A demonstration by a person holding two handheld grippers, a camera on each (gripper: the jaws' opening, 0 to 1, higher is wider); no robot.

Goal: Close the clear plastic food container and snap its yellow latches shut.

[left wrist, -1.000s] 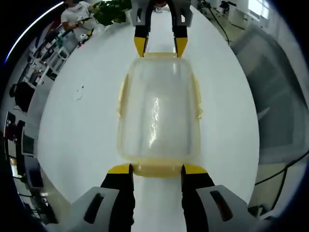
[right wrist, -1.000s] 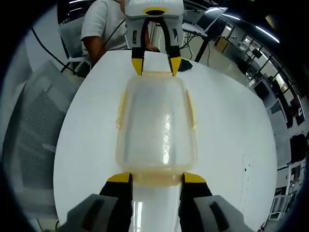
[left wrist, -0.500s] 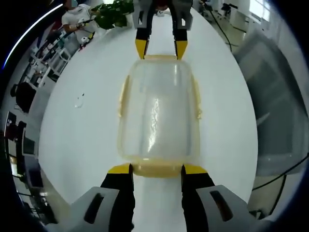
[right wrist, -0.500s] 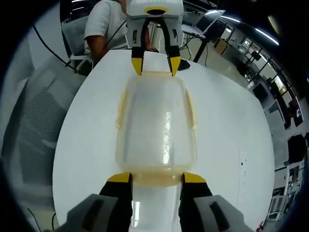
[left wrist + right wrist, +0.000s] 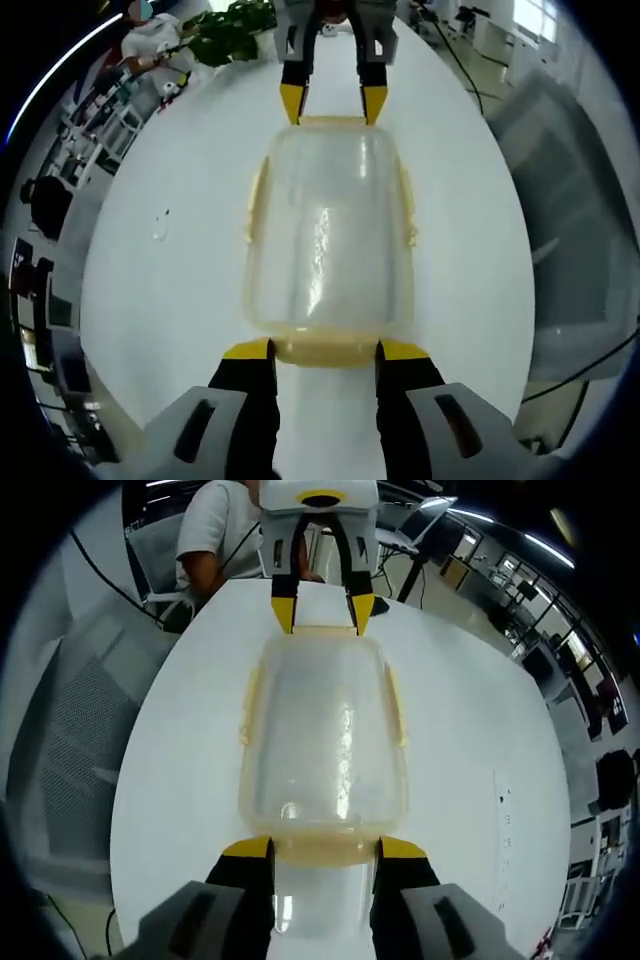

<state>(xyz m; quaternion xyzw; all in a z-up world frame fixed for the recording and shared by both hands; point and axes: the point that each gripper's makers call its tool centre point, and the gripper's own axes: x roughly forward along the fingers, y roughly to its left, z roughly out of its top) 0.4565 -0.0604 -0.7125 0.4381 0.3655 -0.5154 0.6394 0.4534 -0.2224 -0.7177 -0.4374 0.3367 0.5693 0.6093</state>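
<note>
The clear plastic food container (image 5: 328, 240) lies on the white table (image 5: 150, 300) with its lid on, seen in the left gripper view between the left gripper (image 5: 325, 350), whose jaws stand apart at either side of the near yellow latch (image 5: 325, 351), and the right gripper (image 5: 333, 100) at the far end. In the right gripper view the container (image 5: 325, 735) sits likewise; the right gripper (image 5: 325, 848) is spread around its near latch (image 5: 325, 849), gripping nothing, with the left gripper (image 5: 323, 610) opposite. The lid looks seated; whether the latches are snapped cannot be told.

I see a white tabletop (image 5: 180, 300) with rounded edges. A clear plastic container (image 5: 328, 240) with yellow latches sits directly on it, lid on, lengthwise along the middle. A small speck (image 5: 160, 228) lies off to one side.
</note>
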